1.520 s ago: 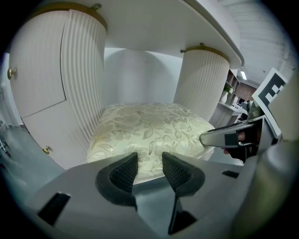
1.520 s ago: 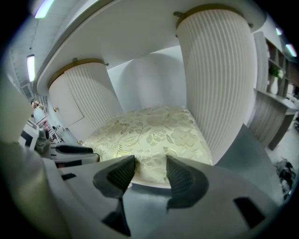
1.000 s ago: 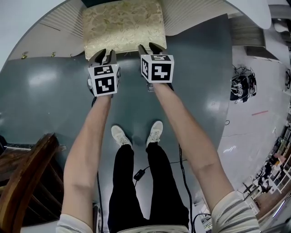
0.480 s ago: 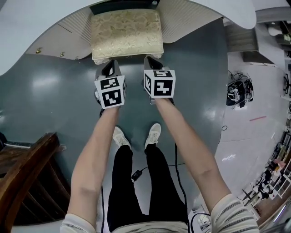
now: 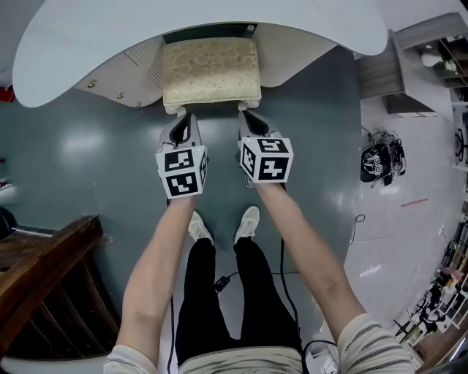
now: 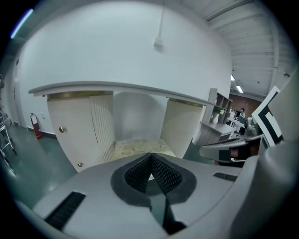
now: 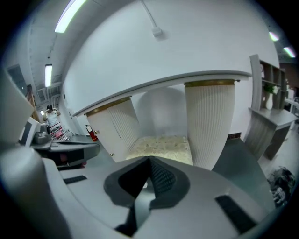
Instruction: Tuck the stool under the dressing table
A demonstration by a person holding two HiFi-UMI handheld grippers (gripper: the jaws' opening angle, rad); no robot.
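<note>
The stool (image 5: 210, 71) sits in the kneehole of the dressing table (image 5: 197, 22), front edge showing, straight ahead; left gripper (image 5: 183, 118) and right gripper (image 5: 247, 115), jaws just pinched shut on nothing, hang equally near, clear of its front corners.

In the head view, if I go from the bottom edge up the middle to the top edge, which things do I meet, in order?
Black trousers → white shoes → left gripper and right gripper, side by side → stool → dressing table.
</note>
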